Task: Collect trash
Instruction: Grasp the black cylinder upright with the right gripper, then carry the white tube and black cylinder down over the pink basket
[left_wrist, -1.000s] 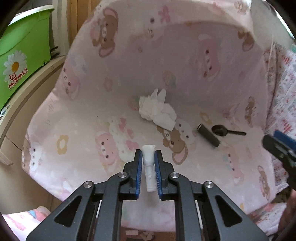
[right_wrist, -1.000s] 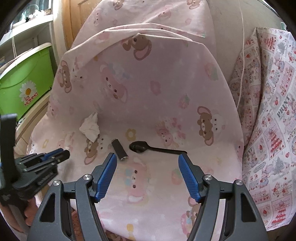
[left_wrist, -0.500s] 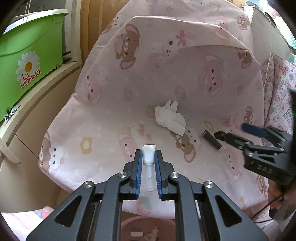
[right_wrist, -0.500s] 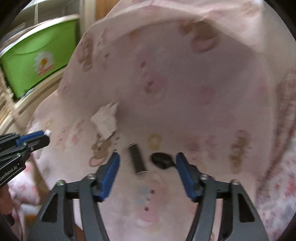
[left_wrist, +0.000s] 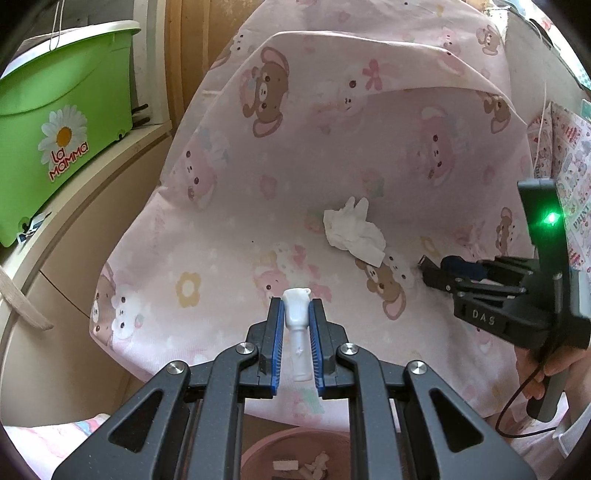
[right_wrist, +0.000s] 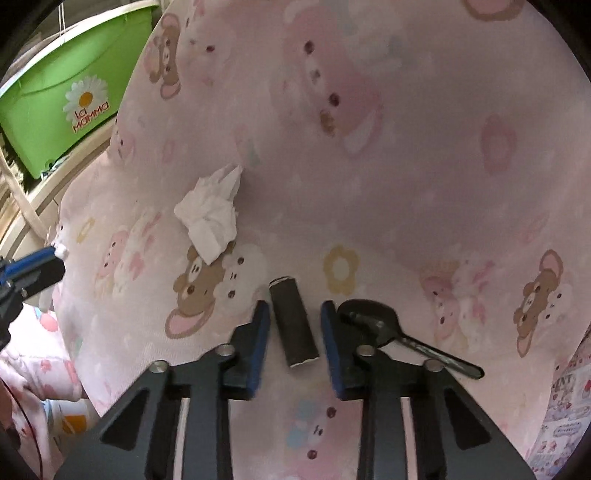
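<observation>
In the left wrist view my left gripper (left_wrist: 296, 306) is shut on a small white plastic tube (left_wrist: 297, 332), held above the front edge of a pink bear-print sheet (left_wrist: 229, 258). A crumpled white tissue (left_wrist: 354, 230) lies on the sheet ahead. My right gripper (right_wrist: 294, 306) is low over the sheet and its jaws are closing around a short dark cylinder (right_wrist: 293, 325); a gap shows on both sides of it. A black plastic spoon (right_wrist: 373, 321) lies just right of the right finger. The tissue (right_wrist: 210, 214) sits up and to the left.
A pink bin (left_wrist: 258, 446) holding several scraps sits below the sheet's front edge, under my left gripper. A green plastic box (left_wrist: 62, 122) stands on a shelf at the left. A patterned cushion (left_wrist: 576, 177) is at the right. A person's hand (left_wrist: 546, 373) grips the right tool.
My right gripper has come down and forward onto the dark cylinder, and its jaws have narrowed around it. The left gripper has drawn back slightly, still holding the white tube.
</observation>
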